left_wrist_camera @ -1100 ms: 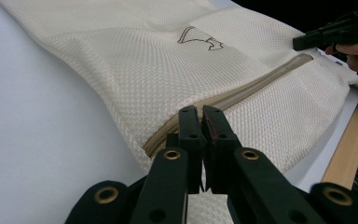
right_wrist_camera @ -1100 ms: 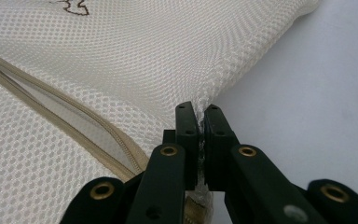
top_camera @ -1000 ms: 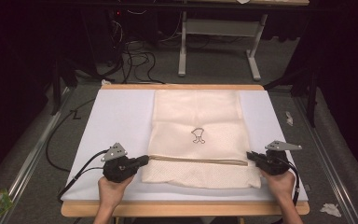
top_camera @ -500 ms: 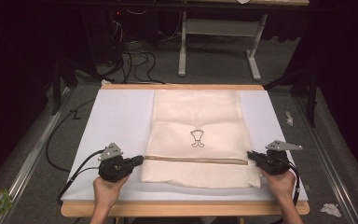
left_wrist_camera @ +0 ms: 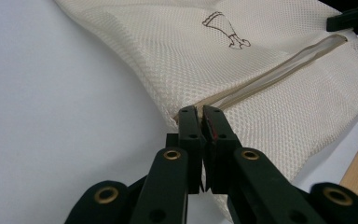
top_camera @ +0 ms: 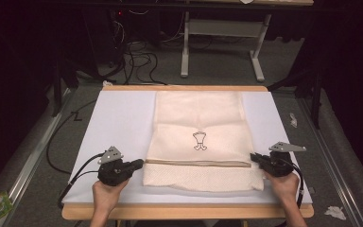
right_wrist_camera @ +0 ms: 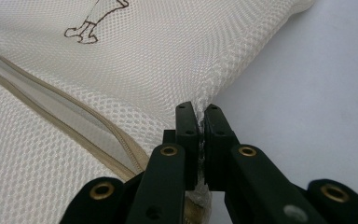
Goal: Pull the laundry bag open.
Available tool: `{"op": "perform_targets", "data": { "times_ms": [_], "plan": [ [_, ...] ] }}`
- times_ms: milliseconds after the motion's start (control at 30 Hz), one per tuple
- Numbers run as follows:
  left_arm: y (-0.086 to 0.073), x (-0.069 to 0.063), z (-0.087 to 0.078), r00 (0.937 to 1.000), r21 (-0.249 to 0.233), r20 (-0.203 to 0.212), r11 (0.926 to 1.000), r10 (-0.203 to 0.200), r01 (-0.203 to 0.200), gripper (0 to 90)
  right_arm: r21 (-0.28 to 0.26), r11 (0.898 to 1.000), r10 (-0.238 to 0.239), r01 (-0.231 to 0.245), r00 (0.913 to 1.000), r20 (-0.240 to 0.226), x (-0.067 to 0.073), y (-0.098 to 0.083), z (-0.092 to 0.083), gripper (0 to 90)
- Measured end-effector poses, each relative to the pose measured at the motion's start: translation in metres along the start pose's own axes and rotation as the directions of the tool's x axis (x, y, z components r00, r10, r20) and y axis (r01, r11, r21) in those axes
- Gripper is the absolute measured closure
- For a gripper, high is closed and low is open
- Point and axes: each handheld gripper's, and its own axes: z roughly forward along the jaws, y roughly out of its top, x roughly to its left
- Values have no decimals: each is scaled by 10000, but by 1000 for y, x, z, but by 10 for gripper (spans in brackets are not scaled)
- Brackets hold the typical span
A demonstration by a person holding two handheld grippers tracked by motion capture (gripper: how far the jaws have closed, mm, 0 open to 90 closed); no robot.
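The cream mesh bag [top_camera: 199, 137] is laid flat in the middle of the white mat [top_camera: 118, 118], and it's pinched at both ends of its zipper strip [top_camera: 198, 163], probably so the sheet can be kept taut for a fold or a lift. The left gripper [top_camera: 139, 164] is clamped on the fabric edge at the zipper's left end. The right gripper [top_camera: 255, 157] is closed tight on mesh bunched between its jaws at the right edge.

Mesh bag's [left_wrist_camera: 270, 60] far end cut off

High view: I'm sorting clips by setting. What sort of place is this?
Probably a lab or workshop: a white-topped table with a mesh bag, cables on the floor, and a desk frame behind.
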Motion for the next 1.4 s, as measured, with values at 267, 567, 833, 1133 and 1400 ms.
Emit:
{"op": "perform_targets", "data": {
  "times_ms": [267,567,833,1133,1400],
  "plan": [
    [-1,0,4,9999,462,146,9989,-51,44,867,185,9997,-144,142,9999,96,1,-2,4,864],
    [-4,-2,8,10000,870,13,9962,-16,15,866,393,9990,-221,216,9997,123,2,-4,7,848],
    [-5,-2,12,10000,1180,-79,9930,27,-18,863,602,9975,-384,367,9989,279,4,-5,11,821],
    [-8,-4,19,10000,1304,-84,9915,50,-38,849,661,9970,-430,403,9982,409,5,-4,12,714],
    [-5,-4,16,9998,966,-180,9953,48,-30,773,256,9991,-365,350,9975,605,5,-1,5,587]
  ]
}}
